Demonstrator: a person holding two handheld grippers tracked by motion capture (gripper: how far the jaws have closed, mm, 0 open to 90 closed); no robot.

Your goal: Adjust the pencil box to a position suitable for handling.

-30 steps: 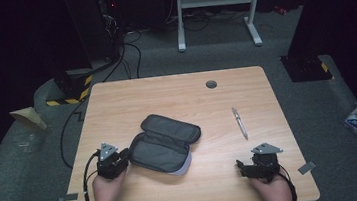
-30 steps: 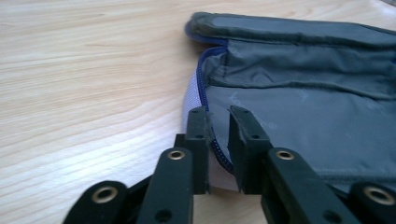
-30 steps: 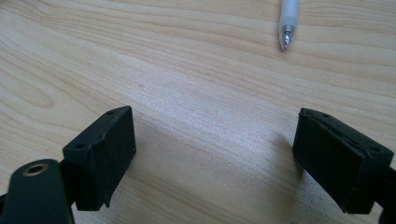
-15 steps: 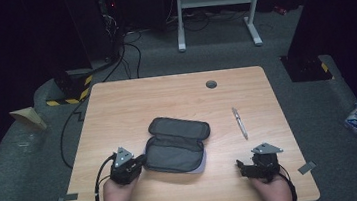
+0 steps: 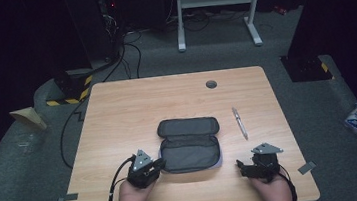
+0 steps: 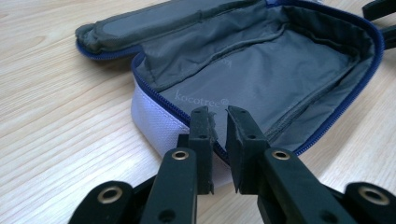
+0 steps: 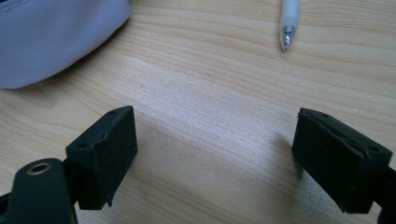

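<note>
Pouch (image 5: 189, 144) slid rightward, gripped by left tongs (image 6: 217, 122).

Open pencil case (image 5: 190, 145) mid-table (image 5: 118, 117), pen (image 5: 239, 122) just right, tongs at the near edge.

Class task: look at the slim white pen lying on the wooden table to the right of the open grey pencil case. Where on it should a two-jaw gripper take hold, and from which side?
Grip the slim white pen mid-barrel, coming down from above with the jaws across its width. It lies flat on the wooden table, clear of the open grey pencil case. The open right gripper is nearest.
</note>
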